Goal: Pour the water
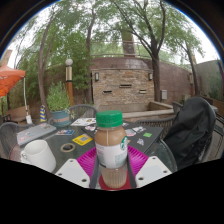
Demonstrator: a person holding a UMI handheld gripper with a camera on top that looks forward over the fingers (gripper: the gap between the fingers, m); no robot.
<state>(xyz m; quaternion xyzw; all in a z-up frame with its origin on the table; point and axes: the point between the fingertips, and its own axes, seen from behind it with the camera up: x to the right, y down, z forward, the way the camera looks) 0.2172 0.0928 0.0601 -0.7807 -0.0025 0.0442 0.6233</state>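
Note:
A clear bottle (112, 150) with a green cap, a white and green label and a tan liquid in its lower part stands upright between my fingers. My gripper (112, 172) is shut on the bottle: both pink pads (88, 160) press against its sides low on the body. The bottle's base is hidden below the fingers. A white cup (38, 155) stands on the round table (60, 132) to the left of my fingers.
Papers and small cards lie scattered on the table, with a roll of tape (67, 148) near the cup. A potted plant (59, 103) stands at the table's far left. A black chair (186, 130) is to the right. A stone wall (140, 75) and trees stand beyond.

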